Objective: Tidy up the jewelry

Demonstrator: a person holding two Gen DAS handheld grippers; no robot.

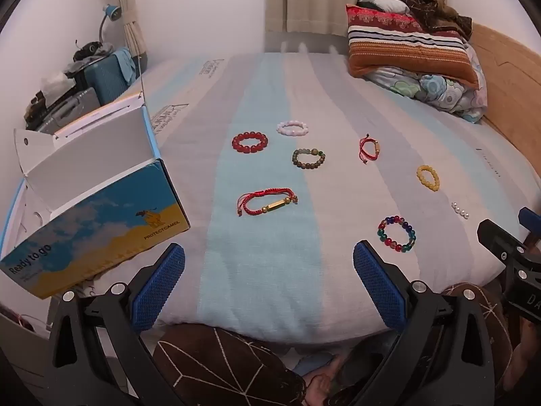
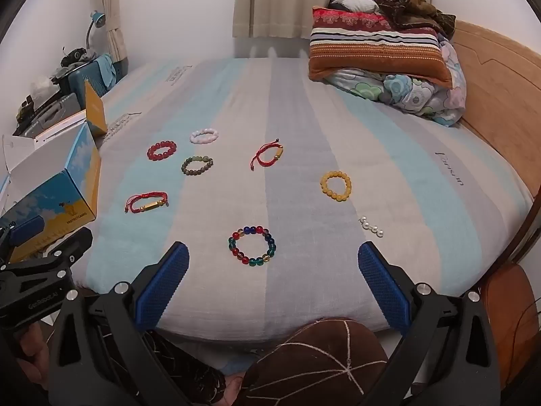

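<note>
Left claw (image 1: 268,279): blue pads spread wide apart, nothing between them; it hovers at the near edge of the bed (image 1: 267,291).
Right claw (image 2: 273,277): pads likewise apart and empty, held over the near edge.
Nearest piece: multicoloured bead bracelet (image 2: 253,245), flat on the sheet just ahead of the right claw and between its pads' lines.
Beside it: short pearl strand (image 2: 371,227), to the right, apart from the other pieces.
Mid bed: red cord bracelet with gold tube (image 1: 267,201) ahead of the left claw; yellow bead bracelet (image 2: 336,185) on the right.
Far group: green-brown bracelet (image 1: 308,157), red bead bracelet (image 1: 250,142), pale pink bracelet (image 1: 292,127), second red cord bracelet (image 1: 368,148).
Container: open printed box (image 1: 101,216) at the left bed edge, likely the destination.
Step in hand (judgement): approach for a first pick.
Technique: lower one pad inside the ring and one outside, then pinch a single section of beads; avoid gathering the soft sheet.
</note>
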